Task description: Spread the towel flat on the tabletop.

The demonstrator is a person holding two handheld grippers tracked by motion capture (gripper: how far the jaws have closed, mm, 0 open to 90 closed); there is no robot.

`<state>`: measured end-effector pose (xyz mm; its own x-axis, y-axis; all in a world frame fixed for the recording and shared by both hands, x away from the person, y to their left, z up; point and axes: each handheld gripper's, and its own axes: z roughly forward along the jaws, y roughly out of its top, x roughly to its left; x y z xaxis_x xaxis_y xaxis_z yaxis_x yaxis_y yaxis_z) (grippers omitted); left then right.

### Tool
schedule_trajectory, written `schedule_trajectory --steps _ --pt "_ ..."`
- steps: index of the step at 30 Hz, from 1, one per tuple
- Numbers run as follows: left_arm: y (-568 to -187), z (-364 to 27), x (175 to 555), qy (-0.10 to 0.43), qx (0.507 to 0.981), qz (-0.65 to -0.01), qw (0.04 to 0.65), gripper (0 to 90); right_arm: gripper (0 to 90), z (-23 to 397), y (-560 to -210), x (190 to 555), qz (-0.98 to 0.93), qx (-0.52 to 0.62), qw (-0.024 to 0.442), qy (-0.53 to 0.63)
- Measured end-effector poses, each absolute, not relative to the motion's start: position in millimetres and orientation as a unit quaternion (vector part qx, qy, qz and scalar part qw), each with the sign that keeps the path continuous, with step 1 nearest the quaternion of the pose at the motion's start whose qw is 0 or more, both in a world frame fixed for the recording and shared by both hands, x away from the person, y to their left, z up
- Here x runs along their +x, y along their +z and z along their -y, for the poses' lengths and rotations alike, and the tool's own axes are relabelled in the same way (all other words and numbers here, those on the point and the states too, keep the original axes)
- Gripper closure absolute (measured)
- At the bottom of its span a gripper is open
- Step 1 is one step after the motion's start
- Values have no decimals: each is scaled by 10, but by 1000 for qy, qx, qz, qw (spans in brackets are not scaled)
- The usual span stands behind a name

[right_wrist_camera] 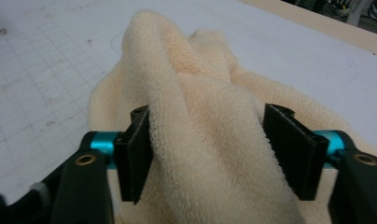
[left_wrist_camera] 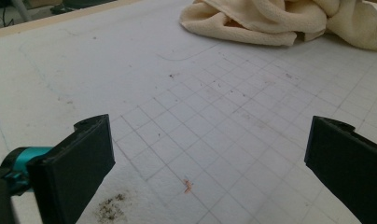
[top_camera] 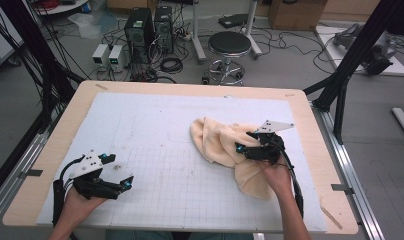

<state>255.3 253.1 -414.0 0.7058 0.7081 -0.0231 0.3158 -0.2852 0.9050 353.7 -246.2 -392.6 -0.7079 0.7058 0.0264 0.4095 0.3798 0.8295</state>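
Note:
A cream terry towel [top_camera: 215, 140] lies crumpled right of centre on the white gridded mat [top_camera: 155, 130]. My right gripper [top_camera: 247, 143] sits low on the towel's right part, held by a hand from the near side. In the right gripper view a raised fold of the towel [right_wrist_camera: 168, 60] fills the gap between the two jaws [right_wrist_camera: 207, 140]. The jaws stand half apart, the cloth brushes both pads and the fold is not squeezed flat. My left gripper [top_camera: 117, 171] rests near the mat's front left, jaws wide open over bare grid [left_wrist_camera: 210, 154]. The towel [left_wrist_camera: 270, 18] lies far ahead of it.
The mat covers a wooden table [top_camera: 315, 150] whose rim shows all around. Dark crumbs [left_wrist_camera: 109, 207] and a small orange speck [left_wrist_camera: 187, 185] lie on the grid by the left gripper. Beyond the table stand a stool [top_camera: 229, 47], computer cases [top_camera: 150, 27] and cables.

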Motion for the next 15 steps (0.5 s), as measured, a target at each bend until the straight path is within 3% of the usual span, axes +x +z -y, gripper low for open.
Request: schedule_trajectory --steps 10,15 --pt "-4142 -2523 2553 197 777 -329 499 17 689 2403 -3970 3555 -827 330 175 420" --pt "-4144 -2516 2553 195 777 -329 500 17 749 2442 -3946 3555 -825 328 162 431"
